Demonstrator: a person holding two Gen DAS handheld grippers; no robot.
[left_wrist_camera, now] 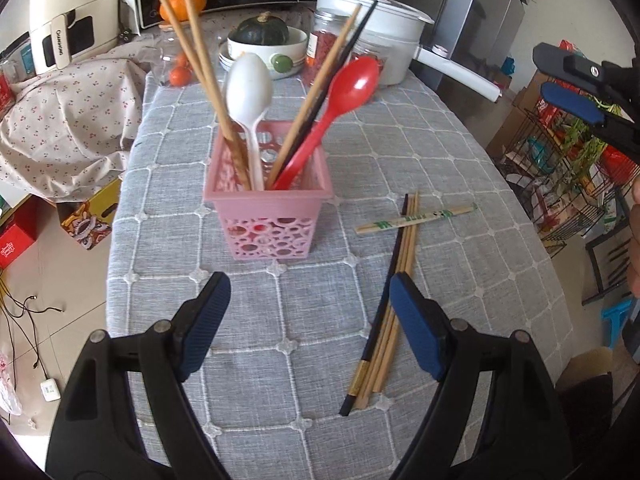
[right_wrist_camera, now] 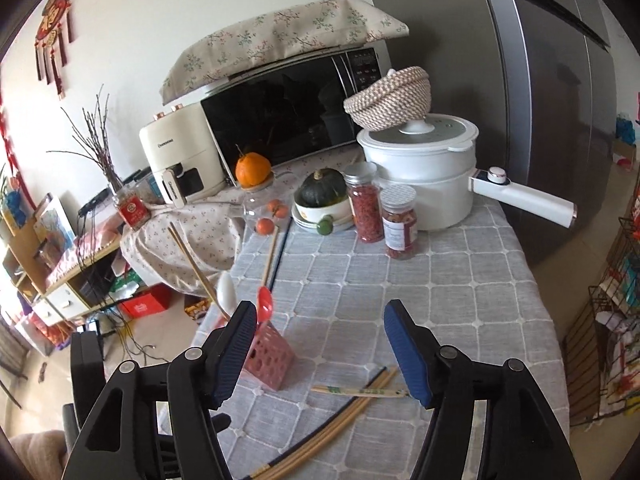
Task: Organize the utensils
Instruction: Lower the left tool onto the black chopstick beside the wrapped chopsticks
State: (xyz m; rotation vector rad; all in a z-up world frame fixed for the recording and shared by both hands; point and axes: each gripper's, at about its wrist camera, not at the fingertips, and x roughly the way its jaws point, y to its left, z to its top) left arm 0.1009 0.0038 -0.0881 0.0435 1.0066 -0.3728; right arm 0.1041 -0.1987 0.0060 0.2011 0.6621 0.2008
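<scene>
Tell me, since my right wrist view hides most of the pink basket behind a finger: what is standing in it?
Observer: The pink basket holds a white spoon, a red spoon, wooden chopsticks and one black chopstick.
Operator: Is the left gripper carrying anything?
Observer: No, the left gripper is open and empty, over the tablecloth.
Operator: How near the loose chopsticks?
Observer: Its right finger overlaps the loose chopsticks in that view; contact cannot be told.
</scene>
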